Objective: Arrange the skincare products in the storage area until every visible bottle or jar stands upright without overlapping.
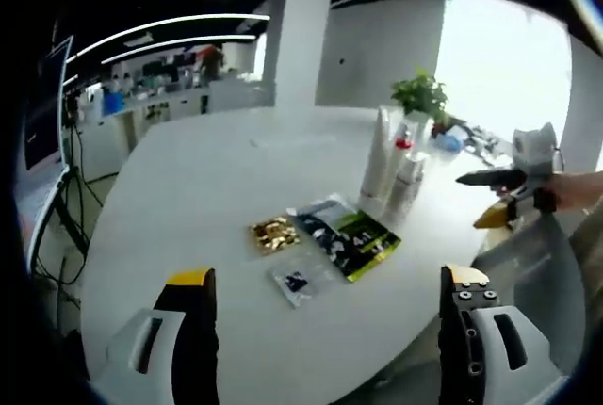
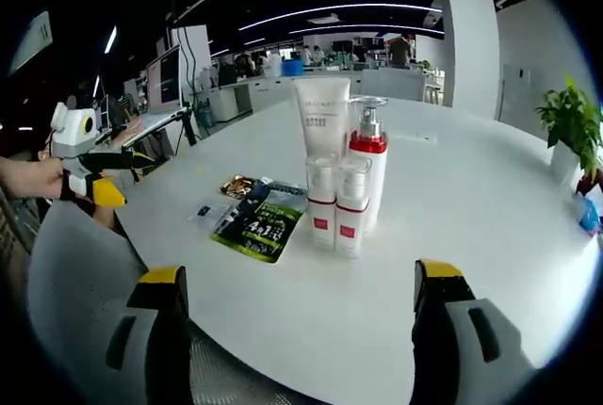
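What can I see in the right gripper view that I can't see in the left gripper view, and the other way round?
Right gripper view alone: the red collar and silver pump on the tall bottle, and red labels on two small bottles. Left gripper view alone: the pots of the plant by the window, and clutter behind it. Both share the white table, the tube, the green-and-black sachet, the gold packet, and open jaws on each view's own gripper.
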A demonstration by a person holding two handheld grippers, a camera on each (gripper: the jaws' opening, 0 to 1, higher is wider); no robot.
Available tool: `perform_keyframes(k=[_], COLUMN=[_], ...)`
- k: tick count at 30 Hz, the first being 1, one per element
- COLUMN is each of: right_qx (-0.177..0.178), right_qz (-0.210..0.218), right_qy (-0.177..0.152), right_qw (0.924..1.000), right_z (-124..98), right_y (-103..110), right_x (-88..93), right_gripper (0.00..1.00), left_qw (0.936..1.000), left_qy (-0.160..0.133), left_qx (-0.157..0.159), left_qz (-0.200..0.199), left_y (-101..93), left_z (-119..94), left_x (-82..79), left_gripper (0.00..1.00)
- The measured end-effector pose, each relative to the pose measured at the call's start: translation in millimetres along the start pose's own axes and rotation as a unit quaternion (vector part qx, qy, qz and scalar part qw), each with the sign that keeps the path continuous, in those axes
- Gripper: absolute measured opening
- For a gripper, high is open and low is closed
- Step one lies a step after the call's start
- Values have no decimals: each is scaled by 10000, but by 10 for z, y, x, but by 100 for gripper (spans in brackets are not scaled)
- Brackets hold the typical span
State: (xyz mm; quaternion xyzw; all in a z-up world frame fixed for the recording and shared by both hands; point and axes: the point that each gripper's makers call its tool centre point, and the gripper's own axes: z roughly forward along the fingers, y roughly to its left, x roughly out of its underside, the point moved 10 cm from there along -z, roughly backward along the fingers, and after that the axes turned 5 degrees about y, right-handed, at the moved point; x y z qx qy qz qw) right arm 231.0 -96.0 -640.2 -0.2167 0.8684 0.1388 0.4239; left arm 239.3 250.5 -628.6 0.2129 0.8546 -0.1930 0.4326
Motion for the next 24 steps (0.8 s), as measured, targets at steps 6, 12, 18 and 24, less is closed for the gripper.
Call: perform_keyframes(k=[6,12,18,24], right_qx=[-13,-24,-19,-6], right_qz=[8,-33,-38,-43], right_qy=[16,43,65,77], right_qw=[10000,10000,10000,10000], right_z=[1,7,11,10], right_y=[4,12,11,10], right_x=[5,3,7,9], right_gripper=[100,100,100,100], left_qw=[9999,9999,9999,9994], left_qy=[6,6,22,-12], left_qx=[-64,-79,-67,-113], left_qz=[-77,-130,-150,-312], left_y=[19,25,21,54], left_z=[3,4,5,3], left_x=[23,28,31,29], left_gripper=[97,97,97,97])
